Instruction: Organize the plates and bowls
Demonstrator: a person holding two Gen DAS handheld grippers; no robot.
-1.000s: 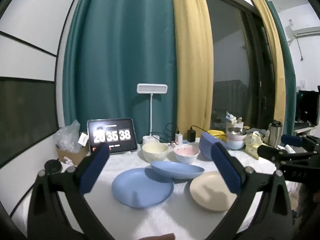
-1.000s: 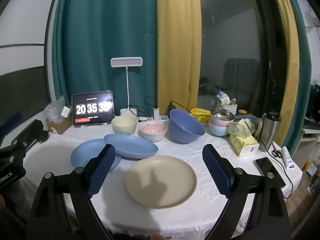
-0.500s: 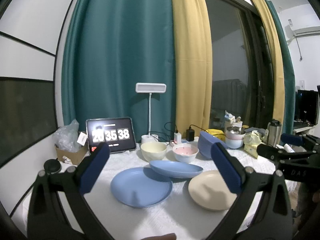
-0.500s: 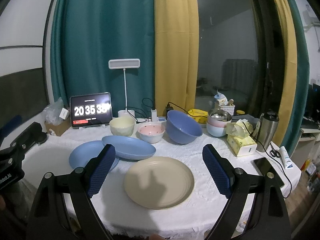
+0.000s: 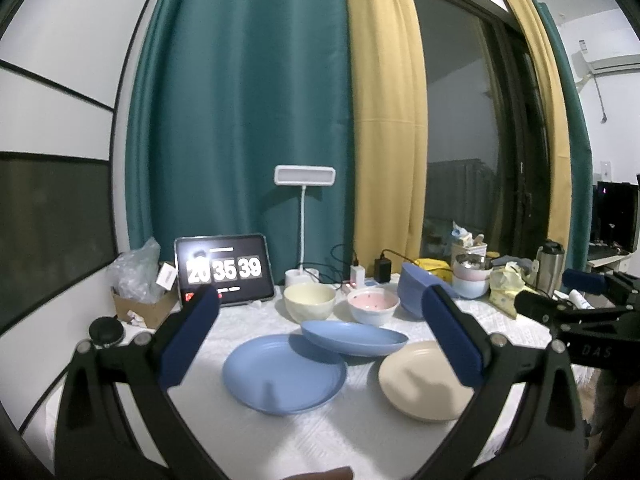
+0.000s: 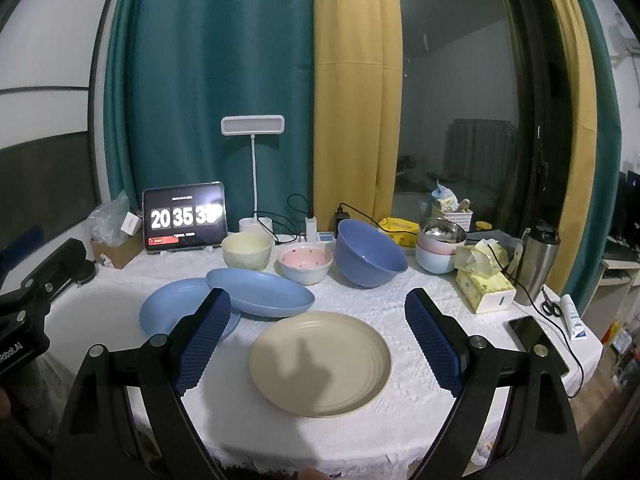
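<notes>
On the bench (image 6: 400,300) little has shifted since a second ago, only the clock (image 5: 224,270) ticking to 39, and I hold both left gripper (image 5: 320,336) and right gripper (image 6: 318,336) fingers wide and empty above the blue plates (image 5: 284,376) and beige plate (image 6: 320,362), bowls (image 6: 370,258) beyond.

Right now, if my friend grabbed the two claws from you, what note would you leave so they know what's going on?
Left claw: open, holding nothing, up over the near edge of the table.
Right claw: open, holding nothing, over the beige plate.
Plates: round blue plate at the left; oval blue dish tilted, its edge resting on that plate; the beige plate lies alone.
Bowls in a row behind: cream bowl, pink bowl, big blue bowl leaning.
Done: nothing stacked yet.
Left: stack the plates, nest the bowls.
</notes>
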